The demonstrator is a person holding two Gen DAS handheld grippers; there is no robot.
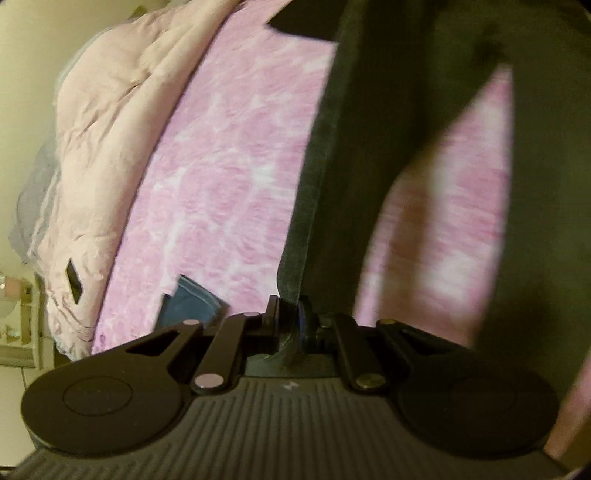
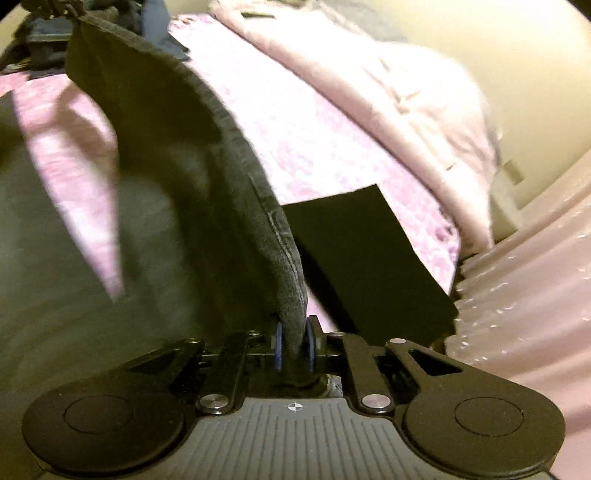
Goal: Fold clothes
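Dark trousers [image 1: 369,166] is my best read on the garment: charcoal, thick, with a stitched band along the top edge and what look like two legs hanging with a gap between them. You've got it lifted off the bed [image 1: 229,184], strung between both tools, above that pink-and-white mottled sheet.

Your left tongs [image 1: 290,317] are pinched narrow on the band edge, and your right tongs [image 2: 295,343] are clamped the same way on the seamed edge, cloth bunched between the blue pads [image 2: 279,347]. Both grips look solid to me.

Handling-wise, I'd guess this is soft but fairly heavy fabric. It drapes straight down with no stiffness, so the lower part will probably swing if you move fast (it's already blurry in both views). The stitched band is the place to hold, since doubled cloth won't slip out like a single layer would. Nothing fragile here, so no need to baby it.

Other stuff around: a crumpled pale pink duvet [image 1: 110,129] piled along the far side of the bed, a flat black rectangle of cloth [image 2: 354,236] lying on the sheet just beyond your right tool, and something blue, maybe folded denim [image 1: 194,302], near your left one. There's a pile of dark clothes [image 2: 44,33] at the top of the right view too, hard to make out.
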